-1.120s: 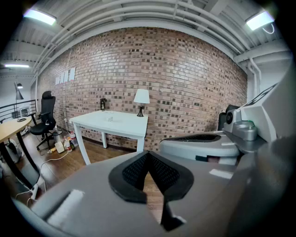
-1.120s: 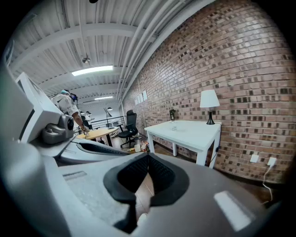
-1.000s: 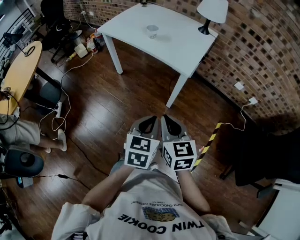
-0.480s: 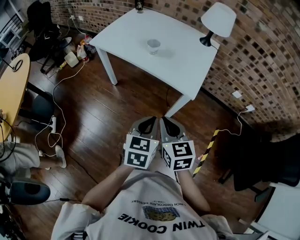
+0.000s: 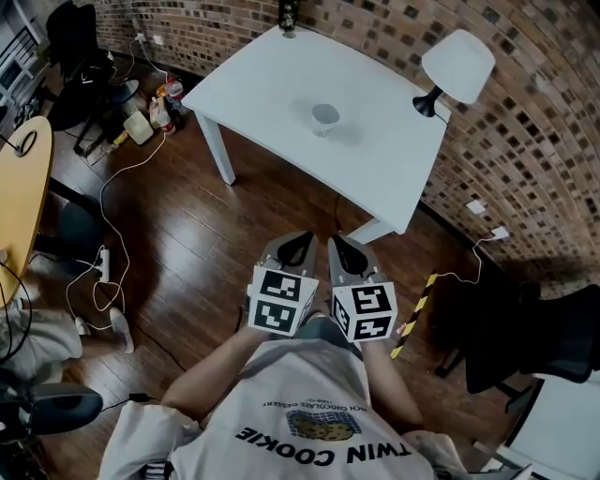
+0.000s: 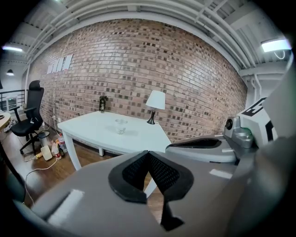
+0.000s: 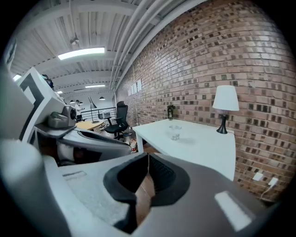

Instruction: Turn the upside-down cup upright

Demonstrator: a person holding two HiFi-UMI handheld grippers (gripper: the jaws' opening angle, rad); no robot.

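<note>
The left claw and the right claw are held side by side in front of the person's chest, over the dark wooden floor and well short of the white desk. In its own view the left claw has its black pads pressed together with nothing between them. The right claw is likewise closed and empty.

The cup stands alone near the middle of the desk, well apart from both claws. It is clear glass and small in every view, so which way up it stands cannot be made out.

A white-shaded lamp stands at the desk's right corner, against the brick wall. A small dark object at the far edge is cut off by the top of the head view and too small to identify. At the left, cables trail across the floor, and an office chair stands by the wall.
</note>
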